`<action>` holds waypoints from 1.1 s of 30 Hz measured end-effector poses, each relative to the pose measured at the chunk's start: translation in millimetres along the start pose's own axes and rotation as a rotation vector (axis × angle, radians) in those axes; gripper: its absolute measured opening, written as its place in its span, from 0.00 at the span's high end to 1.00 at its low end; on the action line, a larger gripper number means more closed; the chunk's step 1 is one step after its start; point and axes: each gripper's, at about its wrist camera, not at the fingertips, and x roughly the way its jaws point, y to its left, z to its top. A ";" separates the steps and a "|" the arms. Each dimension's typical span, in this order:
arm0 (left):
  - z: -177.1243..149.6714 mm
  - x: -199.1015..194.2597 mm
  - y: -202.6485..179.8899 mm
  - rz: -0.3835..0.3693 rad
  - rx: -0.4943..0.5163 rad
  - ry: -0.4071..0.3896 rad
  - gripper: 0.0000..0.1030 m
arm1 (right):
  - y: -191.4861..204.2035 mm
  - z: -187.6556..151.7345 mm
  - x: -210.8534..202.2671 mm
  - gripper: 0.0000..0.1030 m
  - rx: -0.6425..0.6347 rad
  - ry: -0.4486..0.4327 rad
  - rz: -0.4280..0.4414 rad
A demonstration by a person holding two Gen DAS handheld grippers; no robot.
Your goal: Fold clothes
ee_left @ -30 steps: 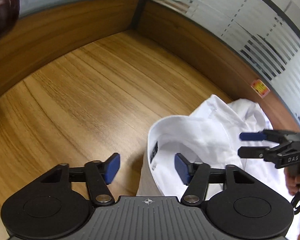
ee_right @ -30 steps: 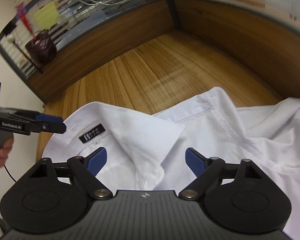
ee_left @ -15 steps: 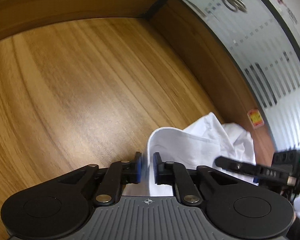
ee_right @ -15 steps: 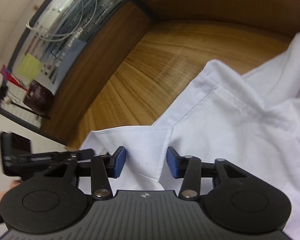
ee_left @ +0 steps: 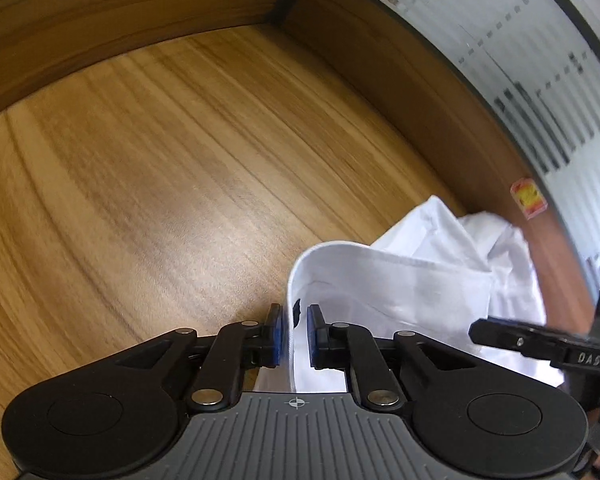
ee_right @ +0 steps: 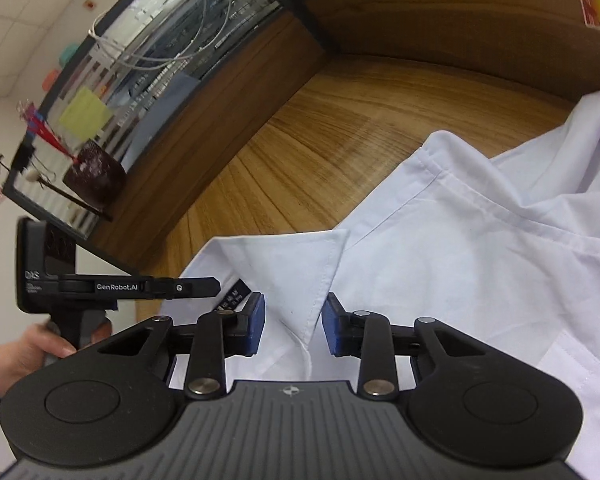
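From the left wrist, the left gripper (ee_left: 291, 336) has its fingers pinching the collar band of the white shirt (ee_left: 412, 280), likely to hold the neckline. From the right wrist, the right gripper (ee_right: 293, 326) straddles a collar point, fingers spread, not yet touching; the shirt lies rumpled on the wooden counter (ee_right: 340, 128).

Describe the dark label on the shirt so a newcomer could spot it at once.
Start at the wooden table and find the white shirt lying on it. Follow its collar towards the left gripper. The label sits inside the collar band: a small black tag, the only dark mark on the white cloth.
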 end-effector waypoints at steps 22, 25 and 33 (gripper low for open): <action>11.3 -10.7 3.4 -0.351 0.209 0.151 0.95 | -41.3 -7.2 -43.0 0.98 0.319 -0.071 0.039; 20.5 -1.7 9.1 -0.431 0.196 0.243 0.95 | -51.5 -15.2 -47.4 0.98 0.365 -0.040 0.043; 43.6 33.1 32.5 -0.563 0.099 0.444 0.94 | -71.9 -26.7 -47.0 0.98 0.452 0.083 0.006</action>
